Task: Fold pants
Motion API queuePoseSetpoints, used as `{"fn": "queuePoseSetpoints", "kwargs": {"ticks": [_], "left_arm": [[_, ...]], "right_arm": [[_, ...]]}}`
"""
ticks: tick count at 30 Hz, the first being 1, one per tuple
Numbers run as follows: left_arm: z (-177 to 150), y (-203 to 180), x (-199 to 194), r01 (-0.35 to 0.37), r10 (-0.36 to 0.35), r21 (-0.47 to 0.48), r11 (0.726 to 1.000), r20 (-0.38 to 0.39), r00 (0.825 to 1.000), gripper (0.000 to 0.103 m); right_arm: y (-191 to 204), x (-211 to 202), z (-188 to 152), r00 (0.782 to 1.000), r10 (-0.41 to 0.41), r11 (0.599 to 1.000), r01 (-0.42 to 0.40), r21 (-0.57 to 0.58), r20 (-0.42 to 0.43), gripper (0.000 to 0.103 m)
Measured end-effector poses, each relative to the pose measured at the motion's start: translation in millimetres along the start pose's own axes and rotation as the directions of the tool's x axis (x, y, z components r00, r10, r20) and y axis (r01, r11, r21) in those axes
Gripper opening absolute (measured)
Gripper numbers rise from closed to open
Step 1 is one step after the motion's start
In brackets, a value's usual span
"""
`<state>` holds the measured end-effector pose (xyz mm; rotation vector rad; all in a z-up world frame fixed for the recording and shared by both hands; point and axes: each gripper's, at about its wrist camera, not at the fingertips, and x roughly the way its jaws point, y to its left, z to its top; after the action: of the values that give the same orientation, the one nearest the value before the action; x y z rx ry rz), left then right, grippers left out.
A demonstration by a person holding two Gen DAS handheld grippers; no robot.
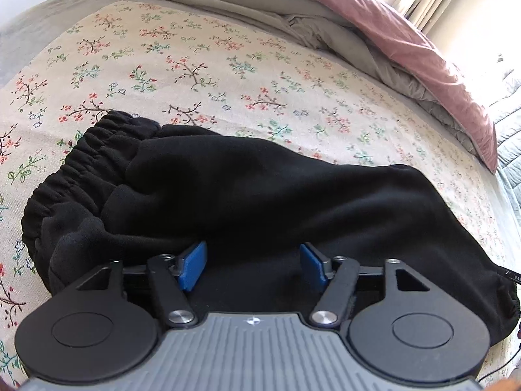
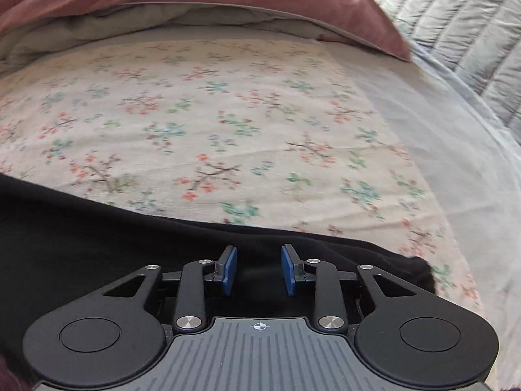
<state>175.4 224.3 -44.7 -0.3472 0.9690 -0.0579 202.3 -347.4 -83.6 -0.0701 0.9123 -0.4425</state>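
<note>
Left wrist view: black pants [image 1: 260, 195] lie crosswise on bed [image 1: 228, 65], waistband [image 1: 75, 163] far left; left tool [image 1: 253, 268] wide, empty, over near edge. Right tool [image 2: 259, 270] narrower, empty, near cuff end [image 2: 420, 273].

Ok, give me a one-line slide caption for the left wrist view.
Open left gripper poised over folded black pants, elastic waistband at left, on a floral bedsheet.
</note>
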Motion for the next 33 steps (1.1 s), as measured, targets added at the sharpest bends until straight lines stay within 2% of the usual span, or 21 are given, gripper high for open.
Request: {"fn": "queuePoseSetpoints", "kwargs": {"ticks": [3, 5, 8, 13, 15, 16, 17, 20, 21, 24, 25, 26, 28, 29, 31, 32, 33], "left_arm": [[-7, -5, -3, -0.022, 0.021, 0.069, 0.997, 0.016, 1.0, 0.077], [-13, -1, 0, -0.04, 0.04, 0.088, 0.995, 0.001, 0.999, 0.077], [-19, 3, -2, -0.038, 0.039, 0.106, 0.994, -0.013, 0.999, 0.077], [-29, 6, -14, -0.039, 0.038, 0.143, 0.989, 0.008, 0.999, 0.077], [-32, 8, -19, -0.014, 0.014, 0.163, 0.987, 0.0, 1.0, 0.077], [-34, 9, -21, -0.007, 0.007, 0.172, 0.985, 0.001, 1.0, 0.078], [-36, 10, -23, -0.012, 0.011, 0.179, 0.984, 0.005, 1.0, 0.081], [-41, 14, -28, -0.003, 0.002, 0.196, 0.981, 0.005, 1.0, 0.081], [-42, 15, -29, 0.0, -0.001, 0.197, 0.981, 0.004, 1.0, 0.081], [-42, 16, -34, 0.005, -0.007, 0.175, 0.985, 0.01, 1.0, 0.081], [-42, 15, -37, 0.006, -0.009, 0.157, 0.988, 0.019, 1.0, 0.081], [-41, 13, -40, 0.01, -0.015, 0.145, 0.989, 0.03, 0.999, 0.082], [-43, 2, -44, 0.016, -0.025, 0.152, 0.988, 0.057, 0.998, 0.085], [-43, -4, -44, 0.013, -0.023, 0.168, 0.986, 0.06, 0.998, 0.085], [-46, -15, -40, 0.016, -0.028, 0.202, 0.979, 0.06, 0.998, 0.085], [-47, -19, -37, 0.017, -0.029, 0.219, 0.976, 0.053, 0.998, 0.085], [-48, -22, -34, 0.012, -0.023, 0.232, 0.973, 0.047, 0.999, 0.085]], "right_arm": [[28, -31, -8, 0.987, 0.151, 0.986, -0.146, -0.086, 0.053, 0.033], [65, -48, -17, 0.966, 0.253, 0.951, -0.239, -0.196, 0.049, 0.033], [126, -69, -37, 0.904, 0.427, 0.843, -0.412, -0.347, -0.037, 0.033], [191, -113, -75, 0.831, 0.549, 0.665, -0.501, -0.554, -0.092, 0.033], [204, -120, -90, 0.825, 0.546, 0.603, -0.509, -0.614, -0.148, 0.033], [206, -118, -97, 0.834, 0.524, 0.589, -0.502, -0.633, -0.174, 0.032], [204, -118, -100, 0.839, 0.514, 0.588, -0.497, -0.638, -0.18, 0.032], [188, -117, -96, 0.829, 0.495, 0.587, -0.54, -0.604, -0.26, 0.032], [185, -116, -98, 0.833, 0.482, 0.581, -0.536, -0.613, -0.272, 0.032], [181, -119, -98, 0.84, 0.492, 0.599, -0.517, -0.612, -0.228, 0.032], [183, -128, -98, 0.837, 0.52, 0.594, -0.497, -0.633, -0.169, 0.032], [185, -136, -99, 0.824, 0.554, 0.581, -0.484, -0.655, -0.117, 0.032], [194, -150, -103, 0.778, 0.625, 0.543, -0.488, -0.684, -0.059, 0.032], [201, -155, -106, 0.766, 0.642, 0.526, -0.478, -0.704, -0.04, 0.032], [217, -157, -116, 0.764, 0.645, 0.5, -0.424, -0.755, -0.002, 0.031], [224, -156, -119, 0.767, 0.642, 0.482, -0.418, -0.771, -0.014, 0.031], [230, -154, -122, 0.771, 0.636, 0.469, -0.417, -0.779, -0.031, 0.026]]}}
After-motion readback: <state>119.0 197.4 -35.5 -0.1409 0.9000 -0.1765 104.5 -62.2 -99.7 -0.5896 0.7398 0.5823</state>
